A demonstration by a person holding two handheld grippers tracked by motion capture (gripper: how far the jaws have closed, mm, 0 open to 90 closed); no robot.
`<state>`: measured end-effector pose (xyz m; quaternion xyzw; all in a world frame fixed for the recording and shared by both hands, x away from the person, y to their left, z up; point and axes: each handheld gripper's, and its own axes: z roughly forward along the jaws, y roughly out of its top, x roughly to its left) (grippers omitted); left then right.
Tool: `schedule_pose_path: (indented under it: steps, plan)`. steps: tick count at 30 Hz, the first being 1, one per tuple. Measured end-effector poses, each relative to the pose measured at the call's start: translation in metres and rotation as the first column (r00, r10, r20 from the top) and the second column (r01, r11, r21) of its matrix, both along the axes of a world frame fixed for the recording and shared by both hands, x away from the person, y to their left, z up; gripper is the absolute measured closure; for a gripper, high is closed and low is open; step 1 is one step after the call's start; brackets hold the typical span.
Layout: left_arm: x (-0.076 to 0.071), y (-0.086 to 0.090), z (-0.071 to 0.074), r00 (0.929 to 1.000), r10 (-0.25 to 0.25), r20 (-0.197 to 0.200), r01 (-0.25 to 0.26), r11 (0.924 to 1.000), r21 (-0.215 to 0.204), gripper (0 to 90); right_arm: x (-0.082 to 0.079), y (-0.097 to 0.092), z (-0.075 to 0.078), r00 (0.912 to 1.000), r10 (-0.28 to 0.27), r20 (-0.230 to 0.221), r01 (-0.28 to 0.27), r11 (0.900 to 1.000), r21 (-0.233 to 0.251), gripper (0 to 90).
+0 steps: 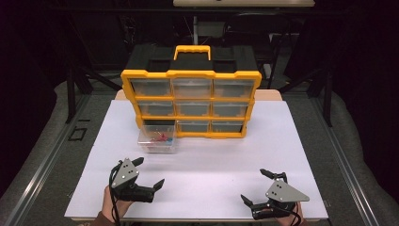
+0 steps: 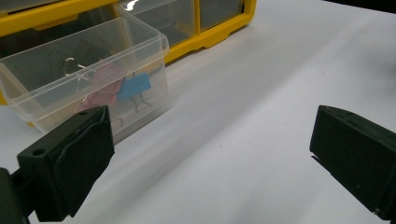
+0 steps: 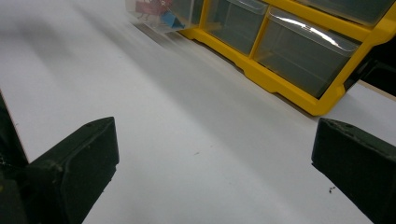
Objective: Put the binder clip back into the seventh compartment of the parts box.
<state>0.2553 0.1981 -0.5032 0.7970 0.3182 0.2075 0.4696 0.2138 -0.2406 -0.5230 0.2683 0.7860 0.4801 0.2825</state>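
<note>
1. Holding nothing, the left gripper point(image 1: 149, 173) has its jaws spread wide, and it hovers low over the white board point(image 1: 211, 188), a little in front of the clear drawer point(image 1: 157, 139). In the left gripper view its two black jaws stand far apart, with bare board between them and the drawer just behind the left jaw.

2. The right gripper point(image 1: 254, 186) is also wide open and empty. It sits well apart from the drawer, near the front edge of the board on the right side.

3. The clear drawer is already out of the yellow organizer point(image 1: 191, 103). It stands on the board, touching or almost touching the organizer's bottom left corner, in front of the slot that looks empty. Inside it lie binder clips point(image 2: 114, 86), pink and blue, with wire handles.

4. My judgement on progress: the pulling out of the drawer seems done. What is left I cannot say for sure; perhaps the clips must be taken out, or the drawer must go back into its slot. Neither gripper touches the drawer now.

5. The other drawers of the organizer are closed. Their contents are too faint to tell.

6. The board is white, smooth and matte, and it lies on a wooden table whose edge point(image 1: 268, 95) shows behind the organizer.

7. Around the organizer the room is very dark. Black frame legs point(image 1: 70, 89) stand at the left, a grey floor with metal rails point(image 1: 42, 169) runs beside the table, and a black case point(image 1: 193, 57) with a yellow handle is behind.
</note>
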Motion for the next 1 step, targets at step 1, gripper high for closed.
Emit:
schedule_pose_path:
  steps: [1]
  plan:
    - [0.0004, 0.0001, -0.0002, 1.0000, 0.001, -0.004, -0.001, 1.0000, -0.002, 0.0, -0.0001, -0.0001, 0.0001, 1.0000, 0.005, 0.004, -0.005, 1.0000, 0.001, 0.0]
